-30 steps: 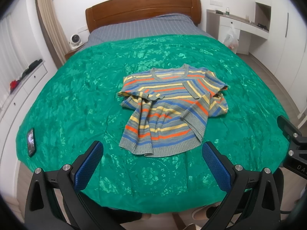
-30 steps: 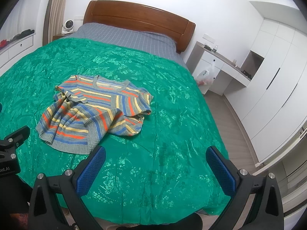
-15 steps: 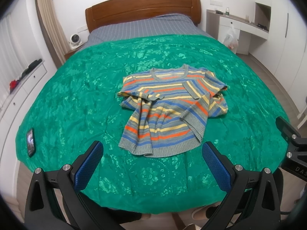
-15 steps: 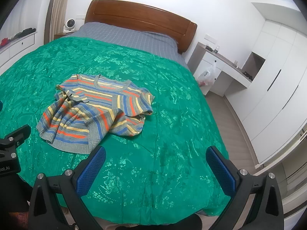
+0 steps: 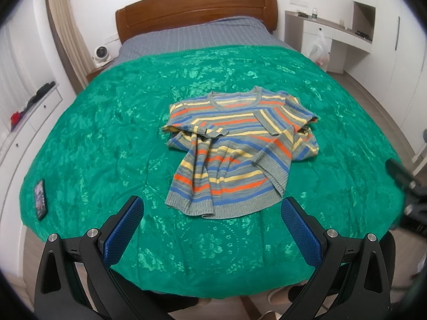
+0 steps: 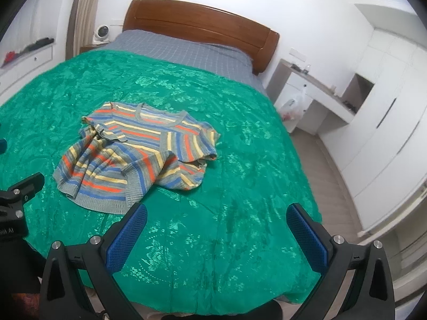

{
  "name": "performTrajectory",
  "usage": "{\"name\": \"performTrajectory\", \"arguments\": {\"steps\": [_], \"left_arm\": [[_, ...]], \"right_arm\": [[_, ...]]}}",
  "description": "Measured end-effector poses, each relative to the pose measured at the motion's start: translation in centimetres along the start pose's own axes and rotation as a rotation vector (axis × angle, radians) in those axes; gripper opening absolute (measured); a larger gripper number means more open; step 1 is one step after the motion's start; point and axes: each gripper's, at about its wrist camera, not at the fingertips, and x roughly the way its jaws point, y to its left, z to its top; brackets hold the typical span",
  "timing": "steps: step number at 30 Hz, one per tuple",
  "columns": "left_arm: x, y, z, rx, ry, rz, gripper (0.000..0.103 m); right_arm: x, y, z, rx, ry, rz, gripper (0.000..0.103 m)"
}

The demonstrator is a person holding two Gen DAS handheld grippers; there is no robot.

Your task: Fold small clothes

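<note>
A small striped knit sweater (image 5: pixel 237 149) in grey, blue, orange and yellow lies rumpled on the green bedspread (image 5: pixel 106 133), neck toward the headboard, both sleeves folded over the body. It also shows in the right wrist view (image 6: pixel 138 154), left of centre. My left gripper (image 5: pixel 212 210) is open and empty, held above the bed's foot edge just short of the sweater's hem. My right gripper (image 6: pixel 216 218) is open and empty, to the right of the sweater over bare bedspread.
A phone (image 5: pixel 40 200) lies near the bedspread's left edge. A wooden headboard (image 5: pixel 194 8) and grey sheet are at the far end. A white desk with a plastic bag (image 5: pixel 319 50) stands to the right, with white wardrobes (image 6: pixel 387 122) beyond.
Both grippers have drifted slightly; the right wrist view has shifted so the sweater sits a little further right and lower. The sweater has not moved.
</note>
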Motion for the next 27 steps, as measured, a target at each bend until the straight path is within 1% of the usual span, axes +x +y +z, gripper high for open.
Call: {"name": "performTrajectory", "arguments": {"steps": [1, 2, 4, 6, 7, 8, 9, 10, 11, 12, 13, 14, 15, 16, 17, 18, 20, 21, 22, 23, 24, 25, 26, 27], "left_arm": [[0.7, 1.1, -0.1, -0.019, 0.003, -0.018, 0.103], [1.8, 2.8, -0.4, -0.054, 0.014, -0.040, 0.103], [4.6, 6.2, -1.3, -0.135, 0.063, -0.064, 0.103], [7.1, 8.8, -2.5, -0.191, 0.101, -0.050, 0.102], [8.2, 9.5, -3.0, -0.202, 0.118, -0.039, 0.102], [9.0, 9.9, -3.5, -0.207, 0.131, -0.042, 0.102], [9.9, 10.1, -3.9, -0.210, 0.146, -0.054, 0.102], [10.8, 10.1, -4.2, -0.218, 0.166, -0.075, 0.102], [11.7, 9.8, -4.5, -0.223, 0.179, -0.112, 0.102], [12.6, 9.3, -4.6, -0.214, 0.184, -0.142, 0.102], [13.6, 8.8, -4.4, -0.191, 0.181, -0.144, 0.102], [14.2, 8.4, -4.0, -0.170, 0.173, -0.131, 0.102], [15.1, 8.1, -3.5, -0.141, 0.157, -0.106, 0.102], [16.2, 8.0, -2.8, -0.117, 0.136, -0.084, 0.102], [17.4, 8.2, -2.1, -0.106, 0.125, -0.069, 0.102], [18.3, 8.4, -1.5, -0.106, 0.128, -0.074, 0.102], [20.5, 9.2, -0.7, -0.128, 0.162, -0.106, 0.100], [21.3, 9.5, -0.5, -0.147, 0.184, -0.143, 0.089], [21.5, 9.8, -0.5, -0.157, 0.199, -0.173, 0.056], [21.9, 9.7, -0.6, -0.166, 0.234, -0.217, 0.037], [21.7, 9.6, -0.8, -0.169, 0.259, -0.258, 0.006], [20.9, 9.6, -1.0, -0.164, 0.252, -0.281, 0.005], [19.9, 9.6, -1.2, -0.156, 0.230, -0.282, 0.005], [18.9, 9.7, -1.4, -0.149, 0.211, -0.281, 0.004]], "right_arm": [[0.9, -1.2, -0.1, 0.036, 0.007, 0.040, 0.103], [1.8, -2.4, -0.3, 0.075, 0.017, 0.060, 0.103], [3.8, -4.6, -1.2, 0.155, 0.031, 0.079, 0.103], [6.0, -5.8, -2.3, 0.195, 0.054, 0.096, 0.103], [7.3, -5.7, -2.9, 0.190, 0.090, 0.102, 0.103], [8.5, -5.1, -3.4, 0.170, 0.115, 0.119, 0.103], [9.1, -4.6, -3.7, 0.160, 0.122, 0.144, 0.103], [10.2, -3.8, -4.1, 0.161, 0.136, 0.207, 0.103], [11.4, -2.9, -4.5, 0.181, 0.169, 0.269, 0.103], [12.2, -2.3, -4.6, 0.199, 0.192, 0.311, 0.103], [13.3, -1.3, -4.6, 0.232, 0.213, 0.393, 0.103], [14.0, -0.4, -4.2, 0.251, 0.216, 0.463, 0.103], [14.8, 0.8, -3.7, 0.260, 0.215, 0.534, 0.102], [15.9, 2.2, -2.5, 0.262, 0.208, 0.582, 0.102], [16.5, 2.8, -1.8, 0.267, 0.203, 0.584, 0.102], [17.6, 3.6, -0.6, 0.294, 0.194, 0.571, 0.102], [19.5, 4.2, 1.3, 0.373, 0.196, 0.559, 0.102], [20.5, 4.5, 2.2, 0.413, 0.205, 0.548, 0.102], [21.9, 4.8, 3.1, 0.450, 0.240, 0.526, 0.102], [23.5, 5.1, 3.7, 0.494, 0.310, 0.512, 0.102], [24.5, 4.9, 3.8, 0.531, 0.360, 0.520, 0.102], [26.0, 4.9, 3.4, 0.584, 0.431, 0.540, 0.083], [26.9, 4.7, 3.0, 0.615, 0.468, 0.560, 0.028], [27.2, 4.3, 2.4, 0.634, 0.491, 0.598, 0.007]]}}
